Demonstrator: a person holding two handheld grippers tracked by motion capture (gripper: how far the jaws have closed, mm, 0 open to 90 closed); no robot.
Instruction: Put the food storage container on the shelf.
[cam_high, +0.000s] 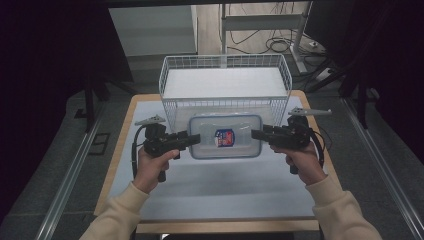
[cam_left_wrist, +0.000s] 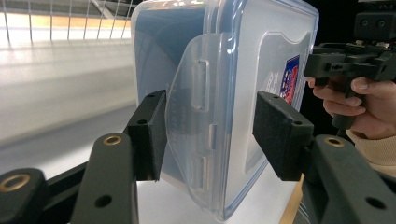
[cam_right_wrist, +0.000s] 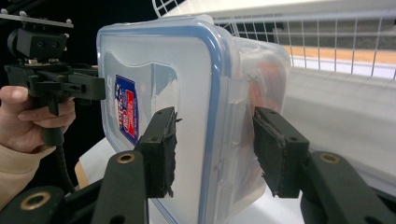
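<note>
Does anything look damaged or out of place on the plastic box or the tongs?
One thing: the foam pad on the right tongs looks frayed along its edge. The plastic box looks intact and level, its lid on, held between both tongs before the wire basket.

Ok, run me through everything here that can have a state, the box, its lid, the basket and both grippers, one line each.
Plastic container: held off the table between both grippers, level.
Blue-rimmed lid: on the container.
Side latch flap: hangs outward, seemingly unlatched.
Wire basket: upright behind the container, nothing visible inside.
Left gripper: shut on the container's left end.
Right gripper: shut on its right end.
</note>
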